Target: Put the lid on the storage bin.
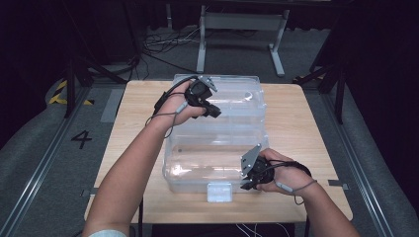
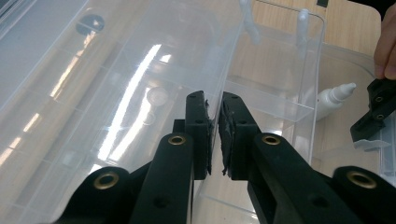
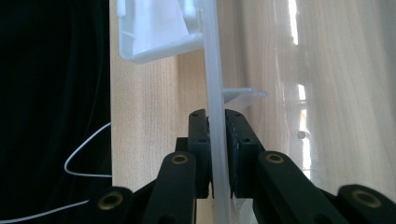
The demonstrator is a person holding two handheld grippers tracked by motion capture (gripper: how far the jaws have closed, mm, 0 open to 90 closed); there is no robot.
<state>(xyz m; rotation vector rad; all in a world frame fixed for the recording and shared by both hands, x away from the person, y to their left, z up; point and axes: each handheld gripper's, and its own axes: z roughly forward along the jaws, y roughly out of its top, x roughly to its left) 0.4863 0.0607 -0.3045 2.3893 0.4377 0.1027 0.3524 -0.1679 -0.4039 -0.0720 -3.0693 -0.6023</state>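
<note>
With the left claw pinching the clear box's far wall and the right claw clamped on its near rim, lift both evenly, keeping the box level over the surface.

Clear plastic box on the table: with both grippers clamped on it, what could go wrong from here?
The left gripper pinches only a thin clear wall at its edge; it could slip off.
The right gripper grips the narrow rim near the white latch; an uneven pull may twist or crack the box.
The small white bottle inside could roll or tip.
</note>
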